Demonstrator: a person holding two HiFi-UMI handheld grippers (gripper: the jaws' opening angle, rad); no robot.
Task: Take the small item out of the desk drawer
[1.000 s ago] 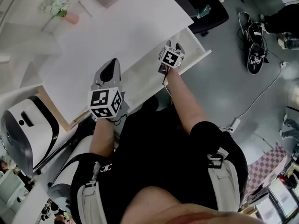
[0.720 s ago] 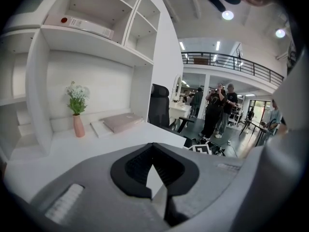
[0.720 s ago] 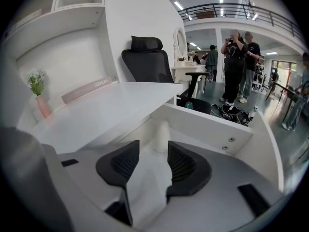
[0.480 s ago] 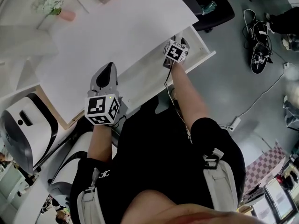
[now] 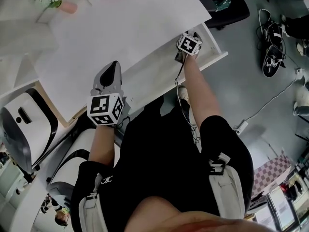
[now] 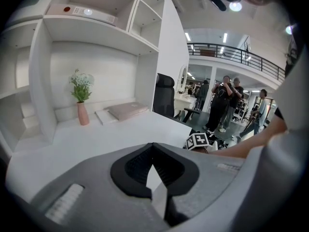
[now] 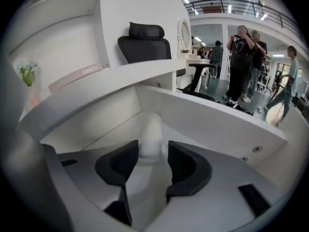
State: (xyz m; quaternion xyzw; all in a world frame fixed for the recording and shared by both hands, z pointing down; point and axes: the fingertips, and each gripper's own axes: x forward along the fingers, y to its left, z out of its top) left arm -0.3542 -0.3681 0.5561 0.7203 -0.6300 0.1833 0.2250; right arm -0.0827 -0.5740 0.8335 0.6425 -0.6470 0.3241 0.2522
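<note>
The small item (image 7: pixel 150 137), a pale rounded thing standing upright, is in the open drawer (image 7: pixel 217 124) under the desk top (image 5: pixel 120 33). It stands just ahead of the right gripper (image 7: pixel 152 151), in line with the gap. That gripper's jaws have just been opening and stand apart, not pinching it. The left gripper (image 6: pixel 153 153), jaws together and empty, hangs over the desk's near edge, well to the left. The right is the nearer one.

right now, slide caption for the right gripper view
Right gripper, jaws just opened wider, small white item between their tips in the desk drawer.
</note>
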